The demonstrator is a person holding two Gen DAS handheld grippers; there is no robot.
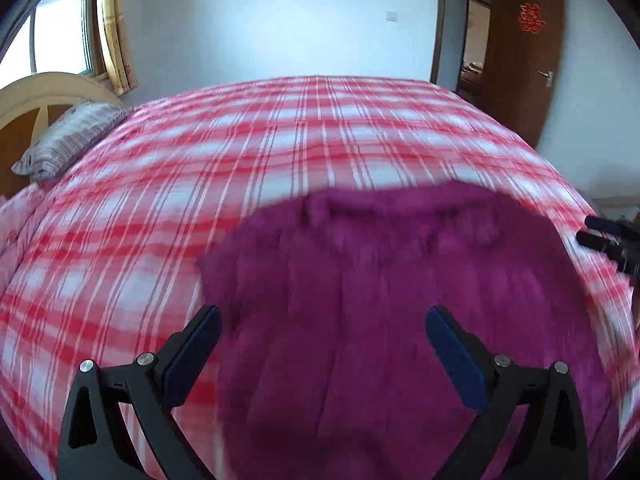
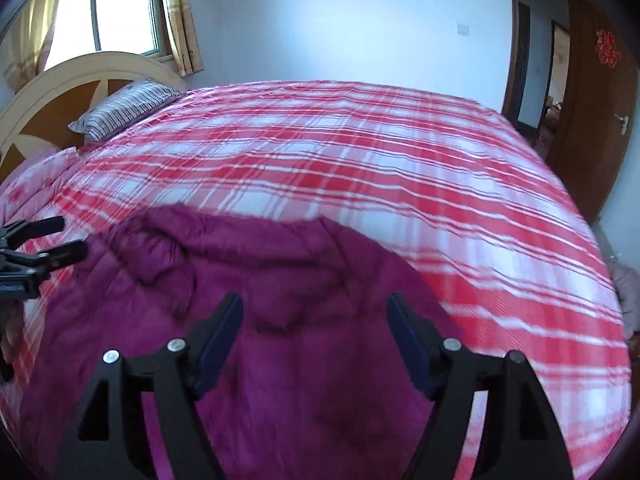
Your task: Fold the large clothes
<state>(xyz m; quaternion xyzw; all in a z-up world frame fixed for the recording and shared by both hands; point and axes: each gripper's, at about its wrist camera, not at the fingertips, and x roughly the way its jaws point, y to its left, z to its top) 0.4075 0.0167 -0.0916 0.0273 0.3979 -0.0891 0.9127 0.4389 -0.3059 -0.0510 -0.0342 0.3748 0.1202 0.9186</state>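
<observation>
Both claws, my left gripper and right gripper, hang wide and empty above the magenta fleece garment, which lies near the plaid bedspread's front edge. Risk: the loose fold could slump open. A striped pillow sits well apart; nothing obstructs.

We see a red plaid bedspread, a striped pillow, a brown door and a curtained window.

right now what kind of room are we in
Almost certainly a bedroom: a wide bed under a red plaid sheet, a striped pillow against a curved headboard, and a curtained window.
</observation>
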